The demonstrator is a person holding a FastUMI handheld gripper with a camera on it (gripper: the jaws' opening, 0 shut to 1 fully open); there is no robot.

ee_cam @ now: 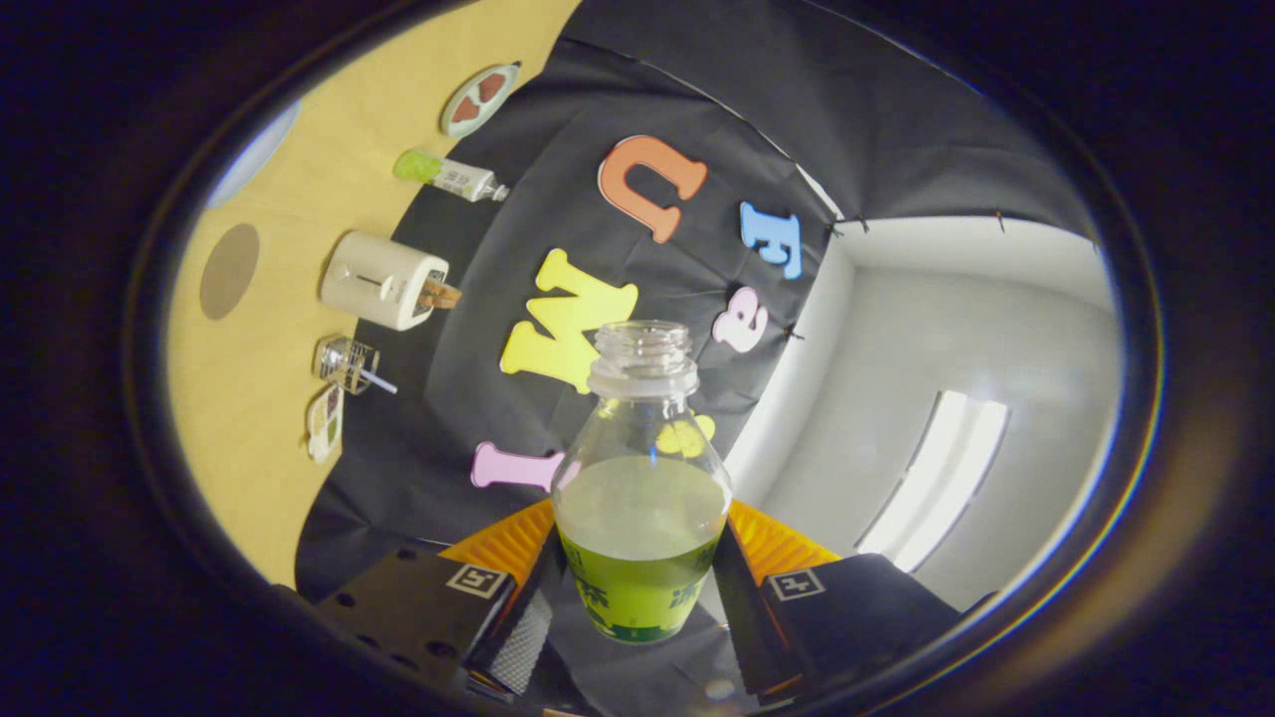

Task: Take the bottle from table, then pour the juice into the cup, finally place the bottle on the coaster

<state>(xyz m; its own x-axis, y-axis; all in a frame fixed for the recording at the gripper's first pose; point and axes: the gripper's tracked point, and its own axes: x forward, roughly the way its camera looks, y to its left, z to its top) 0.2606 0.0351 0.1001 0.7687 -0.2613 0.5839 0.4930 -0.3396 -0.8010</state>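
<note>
Beyond your gripper (637, 588) the white room wall (896, 398) sits to the right, the tan table (269, 418) off to the left, tilted sideways. On that table stand a white toaster (383, 281), a second small bottle (448, 174) and a clear cup (349, 363). Your fingers clamp the uncapped juice bottle (640, 498) between them.

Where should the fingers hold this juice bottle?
On the wide labelled lower body of the bottle, one finger on each flank, as the gripper holds it now. The neck is narrow and open, and the juice sits low, so a low grip steadies it.
</note>
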